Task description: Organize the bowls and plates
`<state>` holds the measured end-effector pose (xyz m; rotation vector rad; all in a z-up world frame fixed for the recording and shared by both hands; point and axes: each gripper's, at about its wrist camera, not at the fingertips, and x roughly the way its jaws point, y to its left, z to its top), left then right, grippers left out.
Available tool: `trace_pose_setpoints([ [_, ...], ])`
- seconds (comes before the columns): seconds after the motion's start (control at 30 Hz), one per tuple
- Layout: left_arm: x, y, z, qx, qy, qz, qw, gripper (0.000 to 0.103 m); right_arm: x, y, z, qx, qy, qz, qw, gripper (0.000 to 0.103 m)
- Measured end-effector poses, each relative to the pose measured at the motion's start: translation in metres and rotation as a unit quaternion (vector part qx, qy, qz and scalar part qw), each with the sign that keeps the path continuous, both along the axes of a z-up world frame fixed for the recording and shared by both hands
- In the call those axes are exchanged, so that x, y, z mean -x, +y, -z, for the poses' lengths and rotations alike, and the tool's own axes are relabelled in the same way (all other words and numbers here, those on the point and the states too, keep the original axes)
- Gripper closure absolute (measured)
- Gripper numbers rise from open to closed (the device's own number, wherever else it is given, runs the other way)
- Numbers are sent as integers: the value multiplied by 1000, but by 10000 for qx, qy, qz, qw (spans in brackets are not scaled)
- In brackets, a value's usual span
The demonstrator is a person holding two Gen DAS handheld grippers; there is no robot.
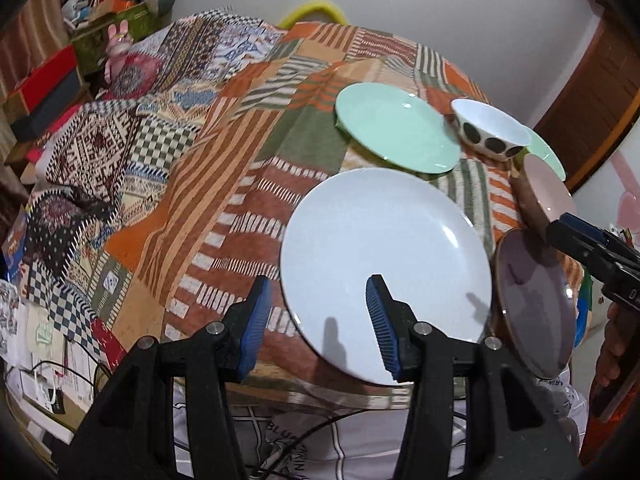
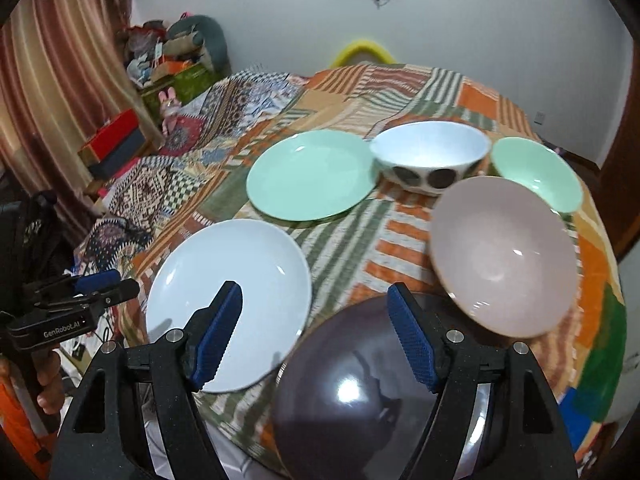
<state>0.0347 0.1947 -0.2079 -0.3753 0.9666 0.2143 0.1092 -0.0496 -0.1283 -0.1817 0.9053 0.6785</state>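
Nearly at the near-edge plates, both sets of fingers empty

Closest in, the left gripper hangs over the white plate, which overhangs the near table edge. Its fingers are partly open and hold nothing: one pad is over the plate's face, the other outside the rim at 9 o'clock, so the rim runs between them. The right gripper stands wider, also empty, with the dark glossy plate directly below at 6 o'clock and that white plate at its 9 o'clock.

Judging by this, each hand is nearest its own plate; round plates give no long axis, so the overhanging rim is likely the way in.

Farther out, the pink bowl sits at 2 o'clock, just beside the dark plate. Beyond lie the mint plate at 12 o'clock, the spotted bowl and the mint bowl at 1 o'clock, closely grouped. Open cloth remains at 10 o'clock.
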Motion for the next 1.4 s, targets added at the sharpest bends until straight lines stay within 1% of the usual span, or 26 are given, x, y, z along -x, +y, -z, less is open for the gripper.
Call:
trace_pose_setpoints([
  [0.2, -2, 9, 20, 232, 126, 25, 9996, 54, -9, 25, 22, 212, 201, -145, 9995, 31],
  [0.33, -4, 15, 31, 513, 101, 85, 9986, 54, -16, 35, 37, 374, 362, -180, 9985, 31],
  [0.4, -5, 17, 35, 583, 98, 99, 9982, 55, -21, 37, 44, 407, 488, -185, 9978, 36],
  [0.43, -6, 18, 36, 587, 93, 92, 9982, 55, -24, 37, 47, 430, 551, -181, 9974, 42],
  [0.57, -7, 18, 41, 670, 134, 145, 9976, 65, -32, 39, 56, 560, 698, -165, 9959, 57],
  [0.67, -9, 18, 46, 695, 158, 182, 9973, 70, -34, 41, 62, 650, 766, -200, 9947, 65],
  [0.77, -11, 18, 49, 751, 169, 191, 9969, 72, -35, 45, 66, 725, 792, -259, 9939, 69],
  [0.87, -13, 20, 53, 794, 206, 176, 9965, 75, -35, 48, 69, 760, 823, -294, 9933, 71],
  [0.97, -14, 20, 54, 826, 206, 172, 9962, 76, -37, 49, 71, 716, 923, -368, 9925, 72],
  [1.2, -16, 19, 53, 728, 236, 164, 9969, 76, -38, 52, 72, 661, 1011, -357, 9920, 71],
  [1.4, -12, 27, 52, 661, 221, -24, 9976, 76, -31, 54, 73, 648, 1052, -474, 9912, 71],
])
